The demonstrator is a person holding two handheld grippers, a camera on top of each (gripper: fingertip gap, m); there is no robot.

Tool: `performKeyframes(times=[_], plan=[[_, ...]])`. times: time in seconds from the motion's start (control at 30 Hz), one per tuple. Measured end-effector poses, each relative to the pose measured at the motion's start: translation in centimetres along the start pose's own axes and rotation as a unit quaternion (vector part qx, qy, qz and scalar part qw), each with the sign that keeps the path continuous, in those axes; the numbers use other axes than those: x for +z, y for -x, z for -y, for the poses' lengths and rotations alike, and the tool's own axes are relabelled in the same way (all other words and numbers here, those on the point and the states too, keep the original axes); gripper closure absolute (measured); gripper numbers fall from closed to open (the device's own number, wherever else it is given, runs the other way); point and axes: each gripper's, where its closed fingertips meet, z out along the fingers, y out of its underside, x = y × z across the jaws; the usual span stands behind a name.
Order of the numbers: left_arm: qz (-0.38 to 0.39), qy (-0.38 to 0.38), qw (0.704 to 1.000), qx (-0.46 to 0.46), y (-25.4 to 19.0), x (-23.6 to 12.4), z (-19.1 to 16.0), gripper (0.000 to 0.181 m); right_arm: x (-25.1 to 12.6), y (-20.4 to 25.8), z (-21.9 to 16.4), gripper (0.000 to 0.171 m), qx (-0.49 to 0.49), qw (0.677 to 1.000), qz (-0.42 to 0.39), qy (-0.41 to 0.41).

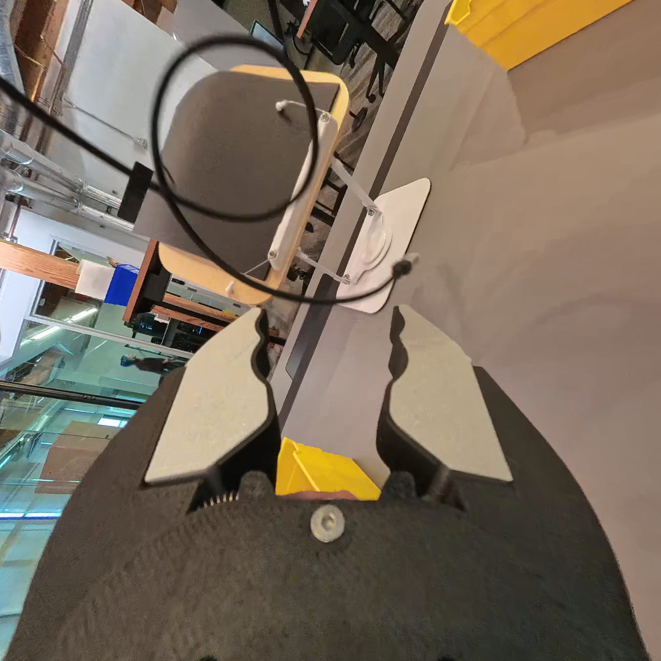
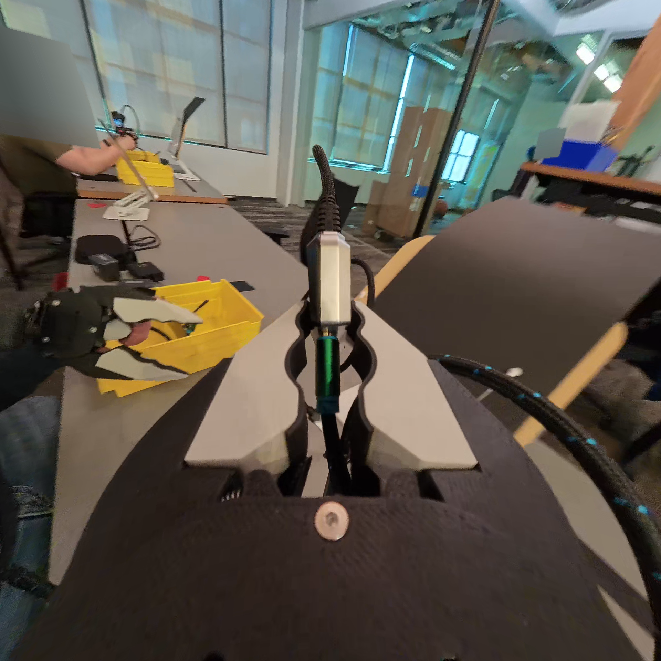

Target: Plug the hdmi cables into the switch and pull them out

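Two tools showed: our right tool [image 2: 329,322] clamped the silver metal HDMI switch [image 2: 331,282], green-barrelled cable [image 2: 326,368] plugged in, lifted off the grey bench [image 2: 200,243]; our left tool [image 1: 327,343] gaped empty. Unsupported, pulling could twist the switch loose.

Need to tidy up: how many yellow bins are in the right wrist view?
2: near bin beside the left gripper; far bin on the next table, by a person. More may be hidden.

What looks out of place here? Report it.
The silver HDMI switch is off the table, clamped in the right hand-held gripper with cables dangling. The left hand-held gripper is open, empty and turned sideways.
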Motion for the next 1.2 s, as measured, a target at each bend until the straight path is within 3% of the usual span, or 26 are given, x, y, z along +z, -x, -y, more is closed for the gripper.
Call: performKeyframes(times=[0.27,0.4,0.5,0.67,0.87,1.1,1.2], plan=[[-0.018,0.008,1.0,-0.011,-1.2,0.8,-0.9,0.117,-9.2,-6.6,9.9,0.153,-0.136,0.984,-0.111,0.013],[-0.028,0.013,0.999,-0.013,-1.9,1.2,-1.2,0.117,-14.0,-9.3,12.0,0.153,-0.244,0.95,-0.166,0.105],[-0.036,0.012,0.999,-0.015,-2.4,1.6,-1.0,0.117,-16.1,-10.7,12.0,0.153,-0.313,0.917,-0.162,0.188],[-0.049,0.01,0.999,-0.012,-3.5,2.0,-0.5,0.117,-16.7,-12.9,7.7,0.153,-0.385,0.851,-0.112,0.34],[-0.065,0.016,0.998,-0.013,-4.5,2.1,-1.0,0.115,-15.5,-15.7,-2.8,0.153,-0.403,0.76,-0.043,0.508],[-0.074,0.023,0.997,-0.019,-4.9,2.2,-1.7,0.115,-12.4,-17.2,-11.8,0.153,-0.429,0.691,0.026,0.581],[-0.077,0.024,0.997,-0.018,-5.3,2.4,-1.9,0.115,-11.2,-18.3,-13.6,0.152,-0.44,0.695,0.01,0.569]])
